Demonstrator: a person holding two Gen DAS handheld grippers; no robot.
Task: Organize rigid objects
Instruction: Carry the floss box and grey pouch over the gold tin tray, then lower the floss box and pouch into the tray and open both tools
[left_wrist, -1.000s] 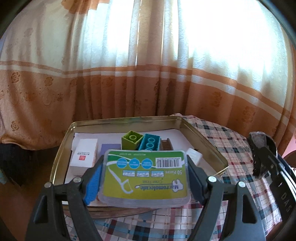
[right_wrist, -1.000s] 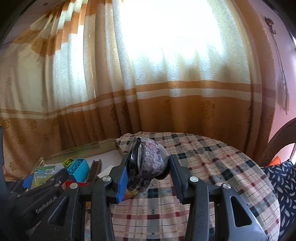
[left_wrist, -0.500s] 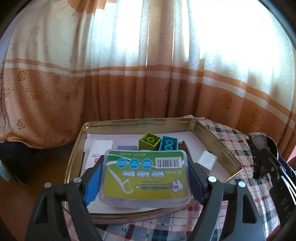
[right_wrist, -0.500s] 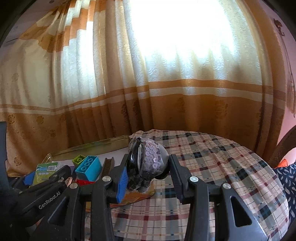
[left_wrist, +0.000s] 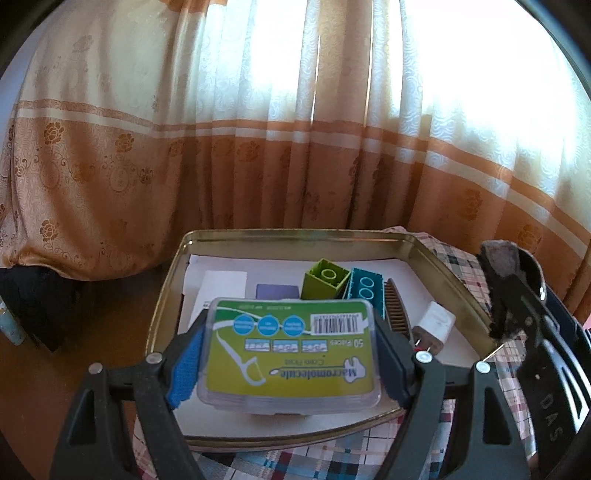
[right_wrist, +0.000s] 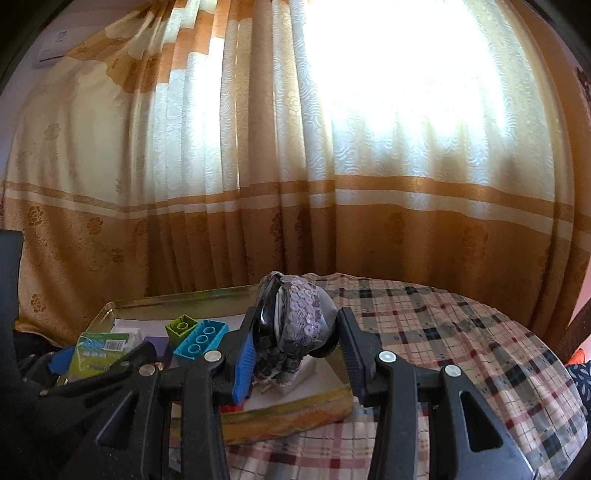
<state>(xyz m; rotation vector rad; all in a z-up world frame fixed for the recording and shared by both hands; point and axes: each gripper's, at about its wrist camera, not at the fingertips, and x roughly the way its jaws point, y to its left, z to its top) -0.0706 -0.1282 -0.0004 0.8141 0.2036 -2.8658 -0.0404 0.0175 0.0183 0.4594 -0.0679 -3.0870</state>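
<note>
The left claw (left_wrist: 290, 363) is clenched on a floss box (left_wrist: 288, 350), pads on its short ends so the flat label faces up and the box can be laid down level. It hangs over the near part of the tray (left_wrist: 168, 295), above the bare paper lining, probably the spot meant for it. Farther in lie a green brick (left_wrist: 325, 278), a blue brick (left_wrist: 365, 290), a comb (left_wrist: 395, 308) and a white plug (left_wrist: 434, 325), packed toward the right side. The right claw (right_wrist: 295, 341) grasps a sequined pouch (right_wrist: 304, 319) by its sides, poised over the tray's right edge above the checked table (right_wrist: 461, 332), likely waiting its turn.
</note>
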